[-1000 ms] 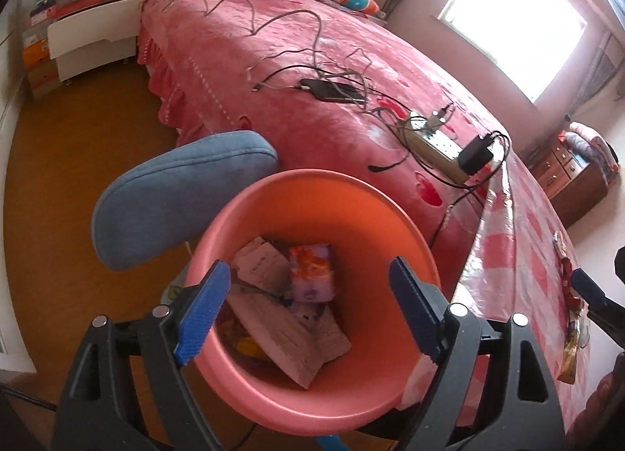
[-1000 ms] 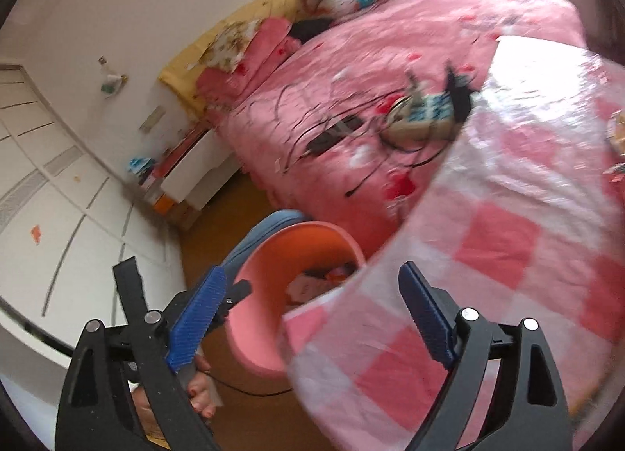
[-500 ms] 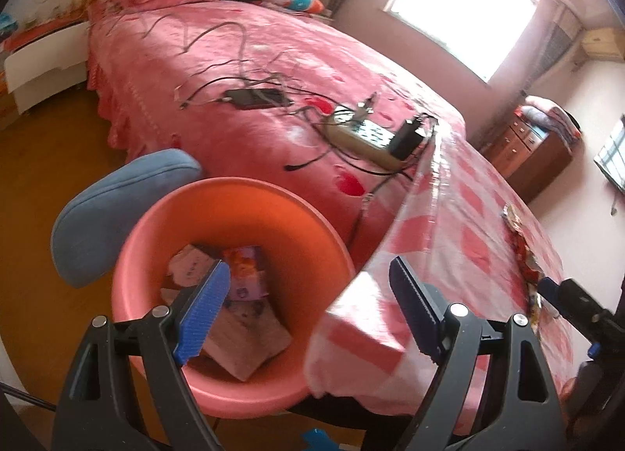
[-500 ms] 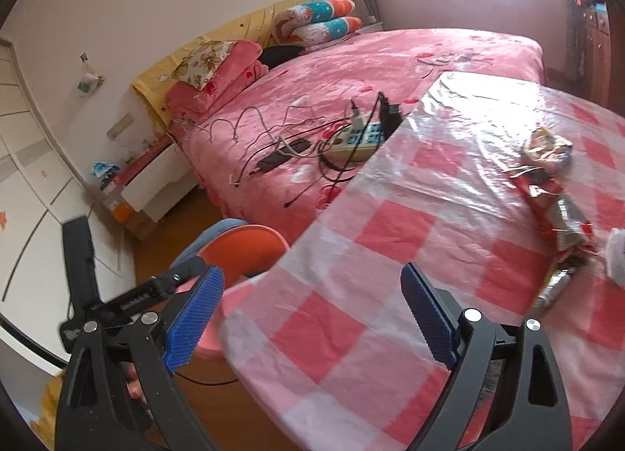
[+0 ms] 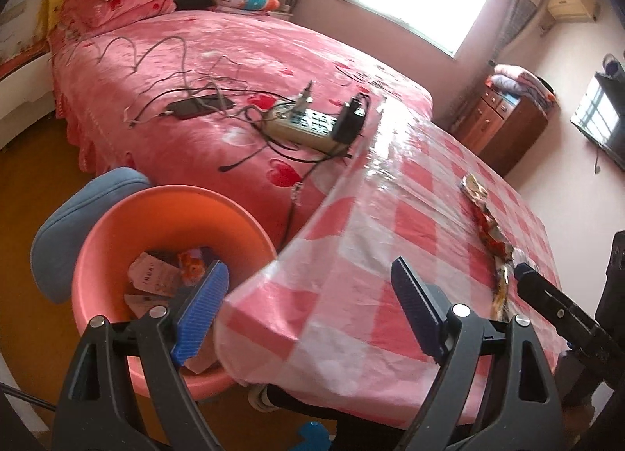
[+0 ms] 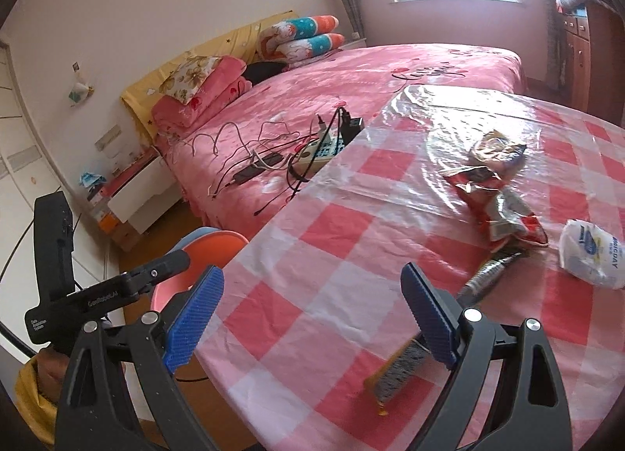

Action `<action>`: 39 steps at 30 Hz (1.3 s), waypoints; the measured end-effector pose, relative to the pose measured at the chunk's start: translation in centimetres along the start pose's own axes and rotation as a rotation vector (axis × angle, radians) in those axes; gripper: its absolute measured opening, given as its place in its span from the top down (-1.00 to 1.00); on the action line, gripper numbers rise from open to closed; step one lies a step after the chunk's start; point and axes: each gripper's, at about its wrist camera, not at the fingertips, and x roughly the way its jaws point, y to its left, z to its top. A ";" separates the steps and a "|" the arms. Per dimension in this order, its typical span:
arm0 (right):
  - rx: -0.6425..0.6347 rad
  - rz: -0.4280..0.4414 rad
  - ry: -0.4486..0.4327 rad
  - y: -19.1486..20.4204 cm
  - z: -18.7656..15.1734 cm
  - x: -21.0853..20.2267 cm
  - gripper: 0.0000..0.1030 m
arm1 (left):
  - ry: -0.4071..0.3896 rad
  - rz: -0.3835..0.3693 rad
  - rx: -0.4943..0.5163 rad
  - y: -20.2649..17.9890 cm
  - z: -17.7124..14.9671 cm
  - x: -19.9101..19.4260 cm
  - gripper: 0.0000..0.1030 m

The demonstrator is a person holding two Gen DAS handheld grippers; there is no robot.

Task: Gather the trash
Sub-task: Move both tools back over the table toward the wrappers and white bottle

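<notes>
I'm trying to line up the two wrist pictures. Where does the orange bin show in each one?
Left wrist: the bin sits lower left, beside the table corner, paper trash visible inside.
Right wrist: only a slice of its rim shows at left centre, past the table edge, behind the left gripper's body.
Shared landmark: the power strip on the bed, just beyond the table's far edge.
</notes>
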 end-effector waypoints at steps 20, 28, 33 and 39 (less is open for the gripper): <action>0.068 -0.033 -0.056 -5.2 -0.3 -3.3 -0.77 | 0.033 -0.033 0.137 -7.4 -0.9 0.4 -0.70; 0.131 -0.062 -0.084 -8.8 0.0 -4.7 -0.77 | 0.048 -0.047 0.181 -10.1 -1.0 1.0 -0.71; 0.201 -0.113 -0.115 -12.5 0.3 -6.3 -0.77 | 0.060 -0.076 0.238 -12.6 -1.5 1.4 -0.71; 0.277 -0.168 -0.125 -16.7 0.3 -7.5 -0.77 | 0.085 -0.117 0.300 -15.8 -2.4 2.0 -0.71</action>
